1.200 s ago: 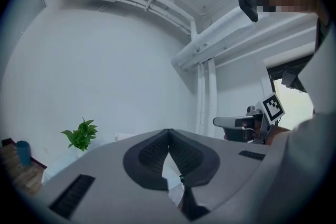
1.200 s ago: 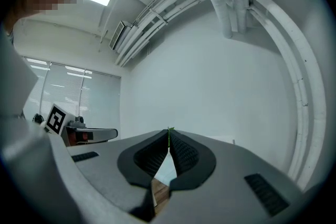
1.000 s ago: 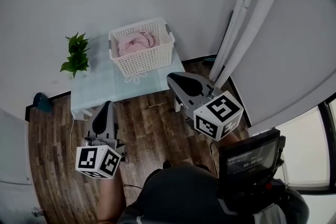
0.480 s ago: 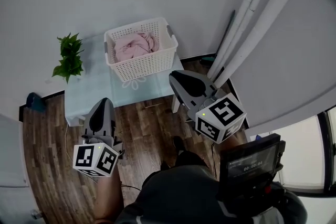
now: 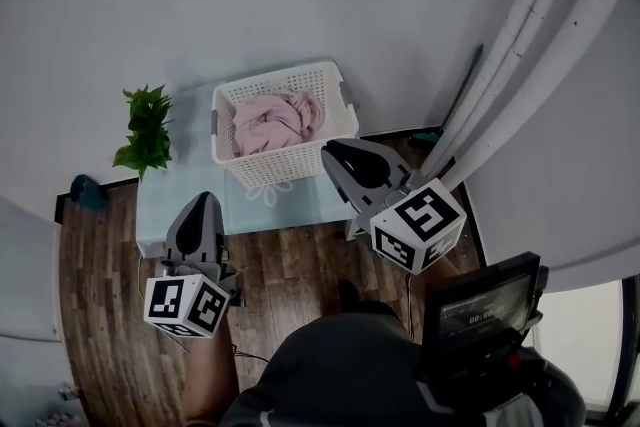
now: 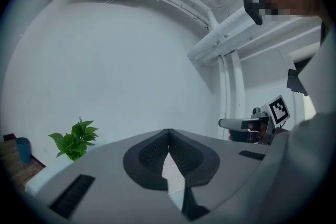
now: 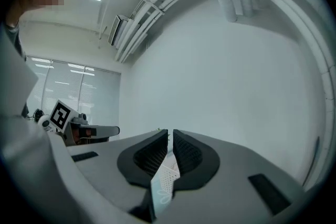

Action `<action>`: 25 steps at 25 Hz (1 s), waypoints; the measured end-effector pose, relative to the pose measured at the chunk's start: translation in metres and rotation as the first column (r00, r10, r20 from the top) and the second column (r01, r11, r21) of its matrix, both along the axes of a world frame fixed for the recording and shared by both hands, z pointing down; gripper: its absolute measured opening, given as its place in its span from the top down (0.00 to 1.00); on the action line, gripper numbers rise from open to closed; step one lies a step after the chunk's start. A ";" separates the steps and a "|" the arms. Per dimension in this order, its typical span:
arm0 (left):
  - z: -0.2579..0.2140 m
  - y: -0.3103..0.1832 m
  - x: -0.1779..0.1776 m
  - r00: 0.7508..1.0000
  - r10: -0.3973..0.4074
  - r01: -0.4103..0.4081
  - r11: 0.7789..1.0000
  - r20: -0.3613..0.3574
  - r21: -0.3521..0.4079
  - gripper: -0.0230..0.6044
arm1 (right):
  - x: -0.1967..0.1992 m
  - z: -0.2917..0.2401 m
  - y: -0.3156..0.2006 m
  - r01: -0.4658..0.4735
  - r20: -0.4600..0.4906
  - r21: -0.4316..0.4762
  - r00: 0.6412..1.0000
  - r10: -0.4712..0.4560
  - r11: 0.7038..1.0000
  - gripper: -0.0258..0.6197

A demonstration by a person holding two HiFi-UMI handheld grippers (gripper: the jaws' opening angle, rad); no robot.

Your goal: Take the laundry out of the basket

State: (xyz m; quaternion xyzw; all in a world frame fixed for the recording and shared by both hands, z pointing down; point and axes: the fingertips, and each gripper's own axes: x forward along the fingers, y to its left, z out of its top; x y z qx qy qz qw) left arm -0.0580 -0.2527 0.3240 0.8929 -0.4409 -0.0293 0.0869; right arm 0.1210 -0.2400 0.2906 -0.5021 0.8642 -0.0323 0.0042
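Head view: laundry lies in basket, ahead of both grippers; right gripper is nearer, left gripper farther.
Left gripper view: jaws pressed together, empty.
Right gripper view: jaws together, empty; basket mesh ahead.

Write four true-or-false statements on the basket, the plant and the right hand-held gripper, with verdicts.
1. The pink laundry lies inside the white basket. True.
2. The basket stands on the floor. False: it stands on the low table.
3. The right hand-held gripper holds a cloth. False: its jaws are together and empty.
4. In the head view, the plant stands left of the basket. True.
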 end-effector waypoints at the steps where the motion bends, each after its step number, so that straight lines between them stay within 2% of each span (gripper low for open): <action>1: 0.000 -0.006 0.003 1.000 -0.012 0.012 1.000 0.006 0.001 0.95 | 0.005 0.000 -0.008 0.010 -0.001 0.001 1.000 -0.010 1.000 0.93; 7: 0.005 -0.035 0.015 0.996 -0.075 0.075 0.997 0.057 -0.003 0.95 | 0.023 0.007 -0.052 0.080 -0.011 0.005 0.997 -0.080 0.997 0.91; 13: 0.008 -0.068 0.005 0.991 -0.106 0.106 0.994 0.082 0.001 0.95 | 0.008 0.023 -0.094 0.156 -0.066 -0.041 0.985 -0.158 0.987 0.69; 18: 0.010 -0.103 -0.012 0.993 -0.081 0.081 0.997 0.091 -0.004 0.95 | -0.012 0.034 -0.132 0.161 -0.111 -0.078 0.979 -0.169 0.984 0.57; 25: 0.018 -0.154 -0.043 0.995 0.022 -0.021 1.000 0.096 -0.011 0.95 | -0.031 0.054 -0.186 0.080 -0.173 -0.147 0.979 -0.106 0.986 0.46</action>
